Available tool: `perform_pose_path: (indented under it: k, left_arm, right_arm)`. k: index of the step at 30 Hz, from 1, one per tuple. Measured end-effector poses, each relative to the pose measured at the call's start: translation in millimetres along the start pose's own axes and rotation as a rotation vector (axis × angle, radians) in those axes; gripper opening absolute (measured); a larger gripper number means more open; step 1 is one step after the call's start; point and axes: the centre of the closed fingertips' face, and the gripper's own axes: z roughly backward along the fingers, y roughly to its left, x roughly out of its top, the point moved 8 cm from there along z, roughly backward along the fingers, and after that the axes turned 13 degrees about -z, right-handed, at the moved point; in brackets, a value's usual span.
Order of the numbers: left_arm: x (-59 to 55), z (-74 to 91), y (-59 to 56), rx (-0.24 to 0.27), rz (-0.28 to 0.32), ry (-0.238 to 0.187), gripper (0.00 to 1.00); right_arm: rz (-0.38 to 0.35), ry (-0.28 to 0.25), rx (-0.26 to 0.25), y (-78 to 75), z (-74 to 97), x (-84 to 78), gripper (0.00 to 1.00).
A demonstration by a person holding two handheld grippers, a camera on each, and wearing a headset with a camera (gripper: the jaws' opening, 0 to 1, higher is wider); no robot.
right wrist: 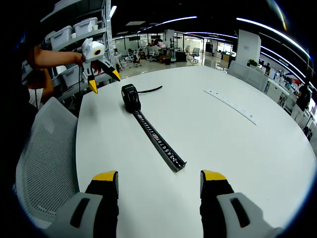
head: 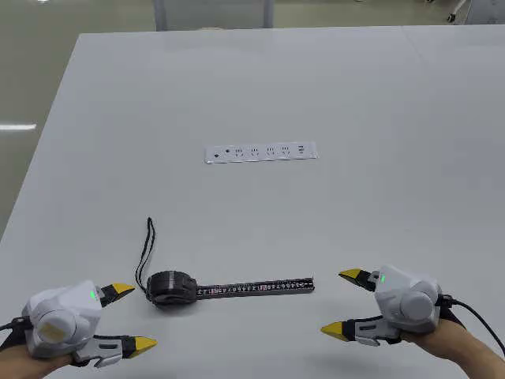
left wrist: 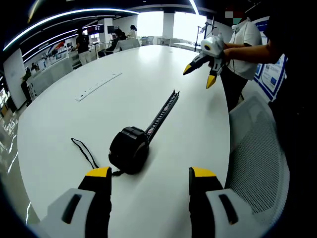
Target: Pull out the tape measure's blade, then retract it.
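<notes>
An open-plan office; desks (right wrist: 148,57) and ceiling light strips (right wrist: 258,27) run far back. Storage bins (right wrist: 85,26) fill a rack (right wrist: 106,29).

We've got a big white table (head: 237,87) here, with a long white power strip (head: 261,151) lying flat around the middle of it. In the gripper views we can see a white mesh chair (left wrist: 257,148) right up against the table edge. There's shelving with plastic bins (right wrist: 81,27) off to one side. Further back it's an open office under long ceiling light strips (left wrist: 74,14), with a few people (left wrist: 81,42) too small to make out.
</notes>
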Motion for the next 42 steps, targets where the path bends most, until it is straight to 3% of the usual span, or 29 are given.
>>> perform_pose_path:
  k: [4, 12, 20, 26, 39, 42]
  left_arm:
    - [2.7, 5.8, -5.3, 0.046, 0.037, -0.014, 0.64]
    - [5.9, 12.7, -19.2, 0.112, 0.074, -0.002, 0.69]
    - [13.0, 16.3, -39.8, 0.156, 0.12, -0.027, 0.76]
    - [18.7, 18.3, -47.9, 0.217, 0.16, -0.048, 0.8]
    - [29.7, 15.0, -69.3, 0.244, 0.191, -0.064, 0.91]
    - [31.6, 15.3, -70.4, 0.274, 0.203, -0.07, 0.96]
  right_arm:
    - [-0.035, -0.028, -0.025, 6.8, 4.7, -0.4, 0.72]
    - [-0.079, -0.052, -0.059, 20.2, 10.5, -7.5, 0.79]
    - [-0.119, -0.088, -0.085, 36.5, 18.2, -8.3, 0.84]
    - [-0.135, -0.096, -0.097, 47.8, 22.2, -8.6, 0.87]
    - [-0.17, -0.136, -0.137, 65.5, 31.2, -2.4, 0.92]
    - [-0.177, -0.144, -0.15, 68.6, 31.1, -2.7, 0.93]
